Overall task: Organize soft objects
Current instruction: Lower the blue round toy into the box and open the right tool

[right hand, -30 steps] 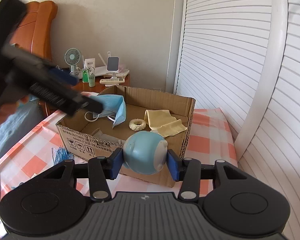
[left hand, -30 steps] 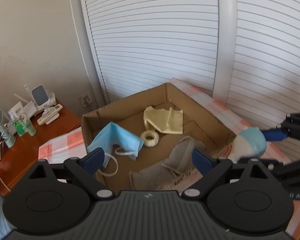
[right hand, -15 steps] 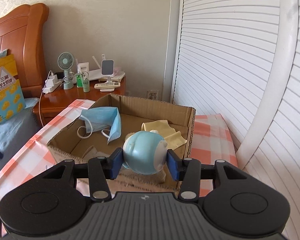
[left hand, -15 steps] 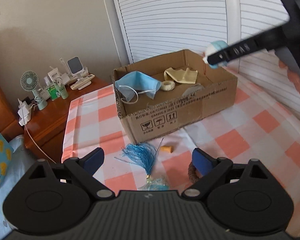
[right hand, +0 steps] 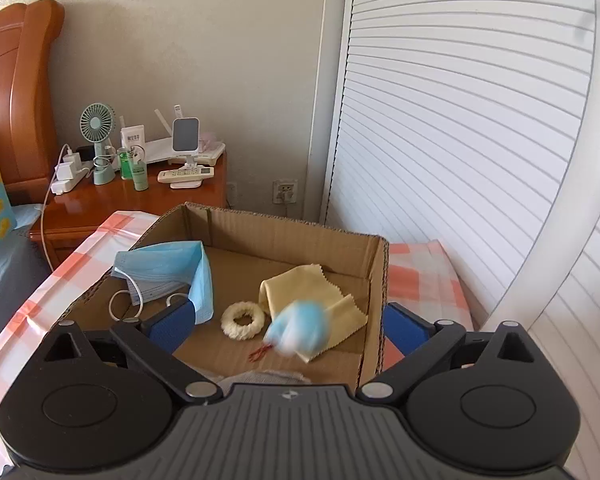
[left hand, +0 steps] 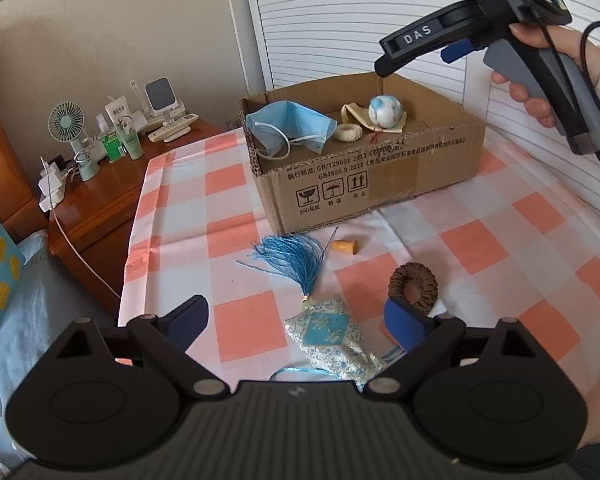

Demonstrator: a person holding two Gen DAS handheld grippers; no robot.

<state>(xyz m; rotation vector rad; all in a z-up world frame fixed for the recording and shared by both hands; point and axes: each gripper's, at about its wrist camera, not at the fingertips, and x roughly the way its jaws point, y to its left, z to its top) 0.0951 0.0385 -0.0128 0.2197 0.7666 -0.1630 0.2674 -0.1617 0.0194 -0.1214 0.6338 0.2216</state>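
An open cardboard box stands on the checked tablecloth. It holds a blue face mask, a white scrunchie, a yellow cloth and a blue-and-white soft ball. My right gripper hovers over the box, jaws opening. The ball is blurred, dropping free below them onto the cloth. My left gripper is open, low over a patterned sachet with a blue tassel. A brown scrunchie lies by its right finger.
A small orange piece lies in front of the box. A wooden nightstand at the left carries a fan, bottles and a remote. Louvred doors stand behind the box. The table's left edge drops toward a bed.
My right gripper opened and let the ball go into the box. My left gripper drew back from the box and sank toward the sachet on the table.
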